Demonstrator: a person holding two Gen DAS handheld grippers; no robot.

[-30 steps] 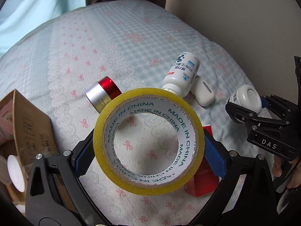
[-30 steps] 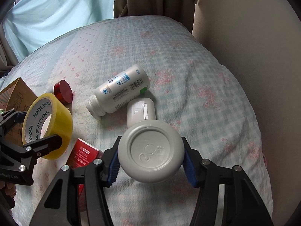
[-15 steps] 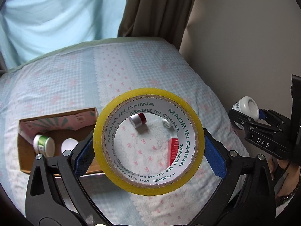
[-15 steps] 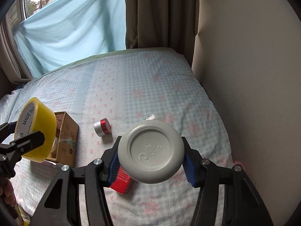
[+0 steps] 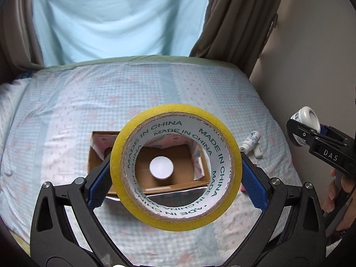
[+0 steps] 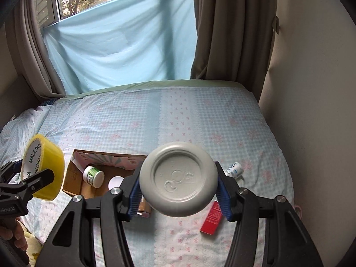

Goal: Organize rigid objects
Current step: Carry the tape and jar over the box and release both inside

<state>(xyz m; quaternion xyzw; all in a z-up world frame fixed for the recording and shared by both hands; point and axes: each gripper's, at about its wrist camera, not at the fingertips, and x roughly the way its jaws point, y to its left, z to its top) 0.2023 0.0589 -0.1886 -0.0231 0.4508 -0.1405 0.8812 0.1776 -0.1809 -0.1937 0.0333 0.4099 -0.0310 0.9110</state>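
Squarely between the left tongs sits the tape roll, clamped.

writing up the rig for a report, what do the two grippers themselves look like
Both match: the left gripper and right gripper have black, angular plastic fingers with triangular cut-outs, silver screw heads at the joints and blue textured pads. The right one's side carries white "DAS" lettering. No cables or sleeves show; only bare fingers on the handles.
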